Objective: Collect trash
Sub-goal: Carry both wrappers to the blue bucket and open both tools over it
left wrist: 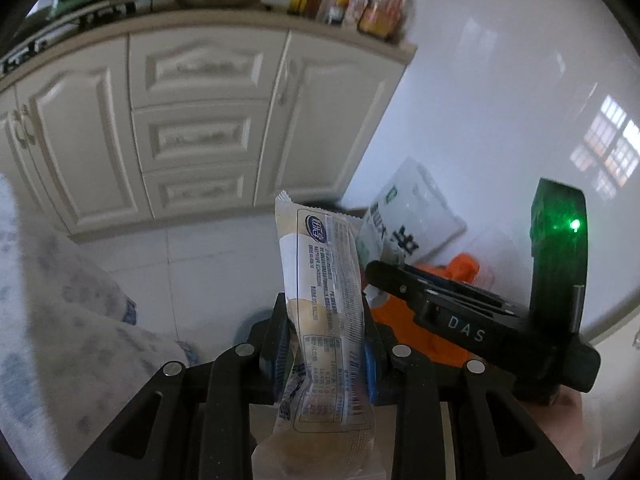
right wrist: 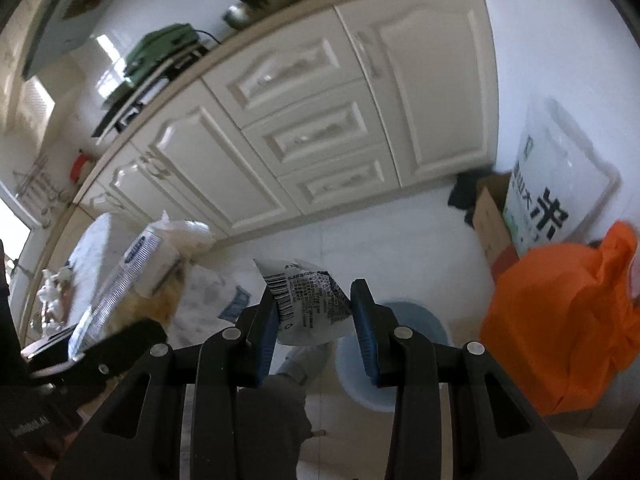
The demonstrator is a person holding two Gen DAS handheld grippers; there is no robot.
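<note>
Left gripper [left wrist: 325, 344] clamped on long wrapper [left wrist: 320, 280], right gripper [right wrist: 316, 316] nipping crumpled packet [right wrist: 310, 300]; blue bin [right wrist: 394, 354] lower centre, beneath right gripper: centre each over the rim before letting go.

Daylight, my views moderately bright; window glare on the wall [left wrist: 608, 148]; motion blur throughout; fisheye edges dark and bent.

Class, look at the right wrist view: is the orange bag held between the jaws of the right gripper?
No. The right gripper holds a crumpled printed wrapper, while the orange bag sits apart at the right.
</note>
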